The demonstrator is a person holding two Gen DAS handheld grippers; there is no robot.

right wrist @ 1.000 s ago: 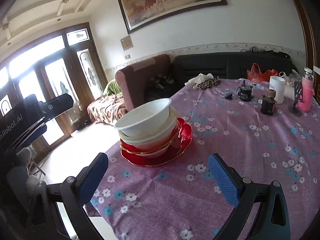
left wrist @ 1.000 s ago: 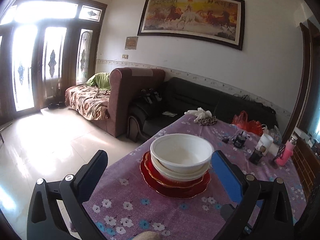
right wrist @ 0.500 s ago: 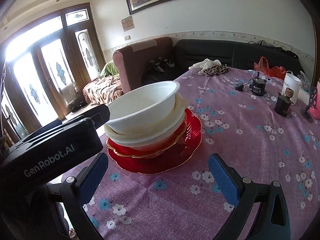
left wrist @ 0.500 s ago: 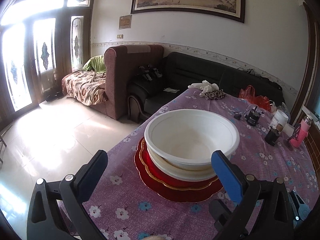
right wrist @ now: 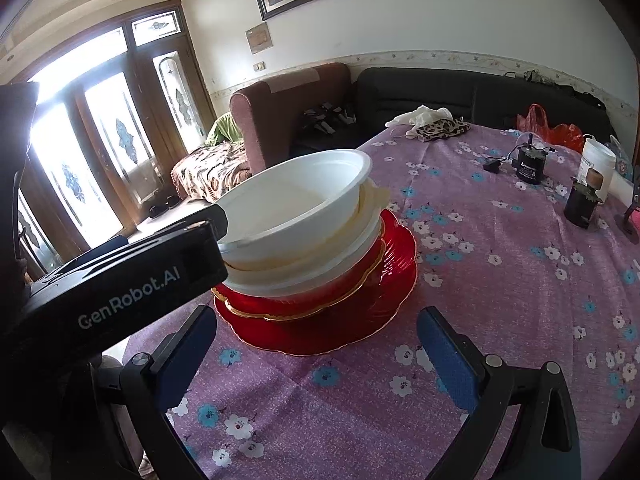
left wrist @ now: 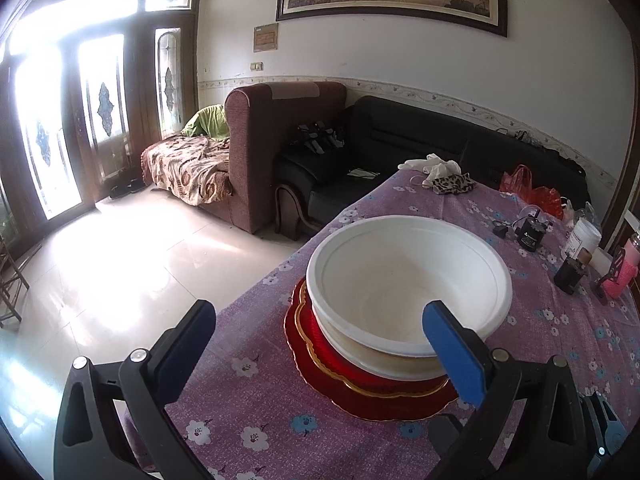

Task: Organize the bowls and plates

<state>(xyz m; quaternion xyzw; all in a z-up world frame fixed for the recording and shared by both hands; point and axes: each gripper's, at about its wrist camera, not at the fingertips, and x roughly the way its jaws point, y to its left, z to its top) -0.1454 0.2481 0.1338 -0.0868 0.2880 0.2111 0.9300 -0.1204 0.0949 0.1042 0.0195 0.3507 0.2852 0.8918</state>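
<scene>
A large white bowl (left wrist: 408, 280) tops a stack of paler bowls on red, gold-rimmed plates (left wrist: 360, 396), near the left edge of the table. My left gripper (left wrist: 320, 344) is open and close over the stack. Its right blue pad (left wrist: 452, 348) overlaps the bowl's near rim, while the left finger (left wrist: 188, 344) stays outside over the cloth. In the right wrist view the same white bowl (right wrist: 300, 208) and red plates (right wrist: 340, 320) sit just ahead of my right gripper (right wrist: 318, 344). It is open and holds nothing. The left gripper's black body (right wrist: 120, 280) reaches the bowl's left rim.
A purple flowered cloth (right wrist: 500, 280) covers the table, whose left edge drops to a tiled floor. At the far right stand a dark small bottle (right wrist: 584, 200), a white cup (right wrist: 598, 164) and a black device (left wrist: 531, 234). Sofas stand beyond the table.
Both grippers have moved closer to the stack. The left one has come right up to the white bowl, with its right pad now over the near rim.
</scene>
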